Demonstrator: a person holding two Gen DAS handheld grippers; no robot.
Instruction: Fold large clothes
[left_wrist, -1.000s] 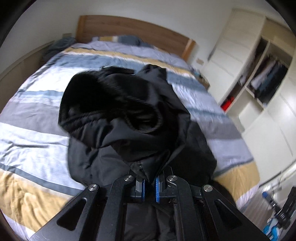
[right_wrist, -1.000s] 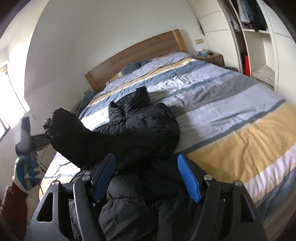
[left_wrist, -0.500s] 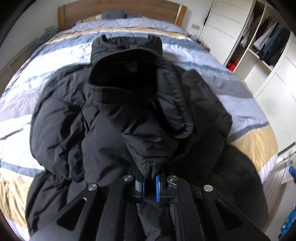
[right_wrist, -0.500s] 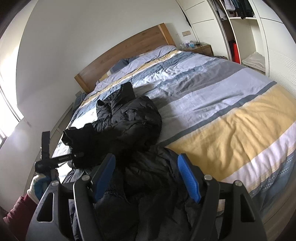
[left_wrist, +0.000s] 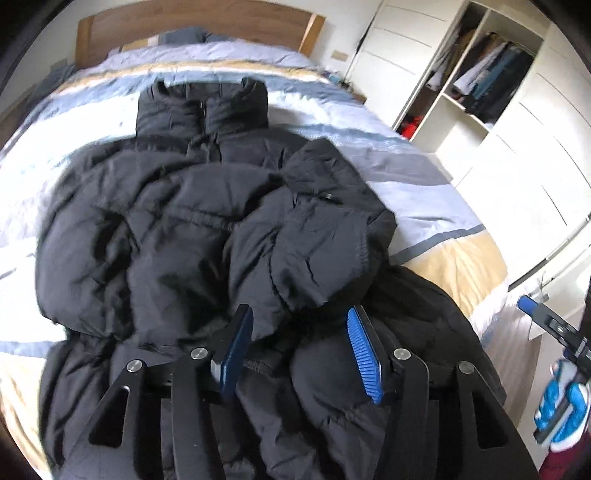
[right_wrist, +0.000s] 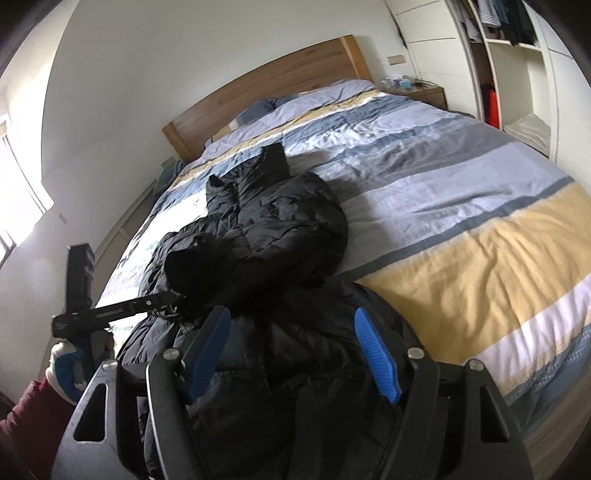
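Striped bed (left_wrist: 436, 206), unlabelled black jacket (left_wrist: 192, 229)

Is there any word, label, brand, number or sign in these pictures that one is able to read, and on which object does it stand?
None can be read.
The left gripper carries pale marks along its arm in the right wrist view, too small and blurred to read.
The black jacket shows no legible label.

Soft daylight from window (right_wrist: 14, 192) at left, fisheye-bent dark corners, motion blur on left view
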